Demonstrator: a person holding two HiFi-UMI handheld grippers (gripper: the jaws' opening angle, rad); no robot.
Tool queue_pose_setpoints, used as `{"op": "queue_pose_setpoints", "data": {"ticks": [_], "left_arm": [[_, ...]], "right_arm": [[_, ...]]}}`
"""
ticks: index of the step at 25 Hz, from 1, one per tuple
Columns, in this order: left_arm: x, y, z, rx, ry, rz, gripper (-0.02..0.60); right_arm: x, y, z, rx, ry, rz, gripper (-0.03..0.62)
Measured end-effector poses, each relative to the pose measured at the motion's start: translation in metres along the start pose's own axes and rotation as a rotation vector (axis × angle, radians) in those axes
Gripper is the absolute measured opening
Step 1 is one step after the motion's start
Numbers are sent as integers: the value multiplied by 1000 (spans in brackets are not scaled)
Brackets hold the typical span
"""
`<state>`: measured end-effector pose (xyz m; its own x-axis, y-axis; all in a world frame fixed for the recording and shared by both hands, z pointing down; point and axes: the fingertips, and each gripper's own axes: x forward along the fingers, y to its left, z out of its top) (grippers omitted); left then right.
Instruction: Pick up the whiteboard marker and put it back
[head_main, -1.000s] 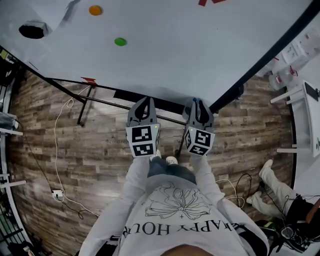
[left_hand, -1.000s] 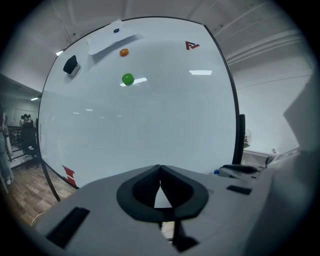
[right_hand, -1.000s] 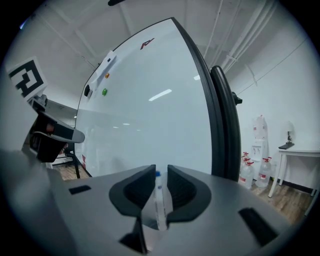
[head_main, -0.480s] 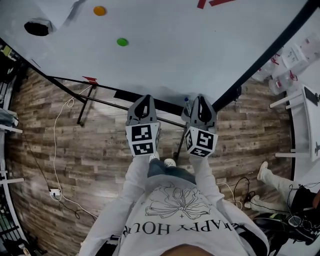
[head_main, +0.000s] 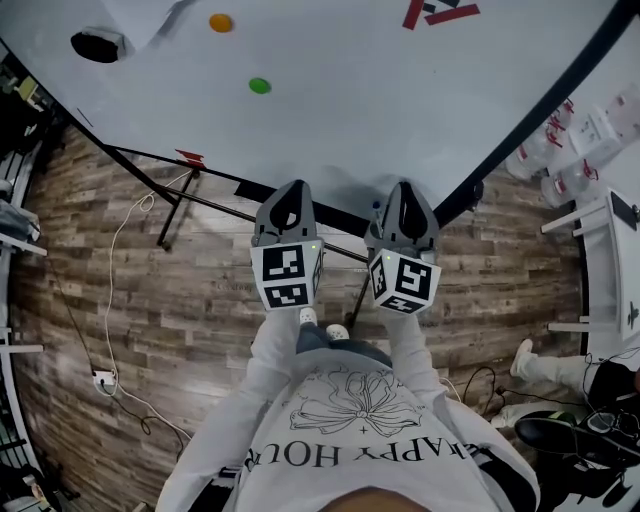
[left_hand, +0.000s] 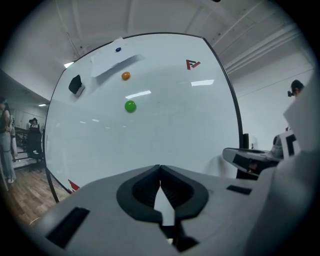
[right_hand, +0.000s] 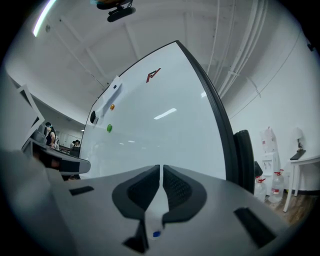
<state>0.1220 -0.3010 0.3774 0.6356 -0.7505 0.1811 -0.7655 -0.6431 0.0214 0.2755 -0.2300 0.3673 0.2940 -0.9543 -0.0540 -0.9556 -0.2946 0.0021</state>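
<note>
Whiteboard (head_main: 400, 100) ahead; right hand-held gripper (right_hand: 161, 168) clamps marker (right_hand: 156, 211); left hand-held gripper (left_hand: 160, 168) alongside, jaws together.

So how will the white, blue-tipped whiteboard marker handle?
Probably stiff and light: the white plastic whiteboard marker sits straight, pinched in the right claw. Its smooth barrel looks apt to slip under a loose grip, and likely to roll once set down.
</note>
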Motion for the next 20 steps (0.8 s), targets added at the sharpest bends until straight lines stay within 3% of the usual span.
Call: {"op": "queue_pose_setpoints", "data": {"ticks": [20], "left_arm": [[-11,17,11,2,-31,54,6]], "right_arm": [[8,15,15,-9,-28,48,6]]}}
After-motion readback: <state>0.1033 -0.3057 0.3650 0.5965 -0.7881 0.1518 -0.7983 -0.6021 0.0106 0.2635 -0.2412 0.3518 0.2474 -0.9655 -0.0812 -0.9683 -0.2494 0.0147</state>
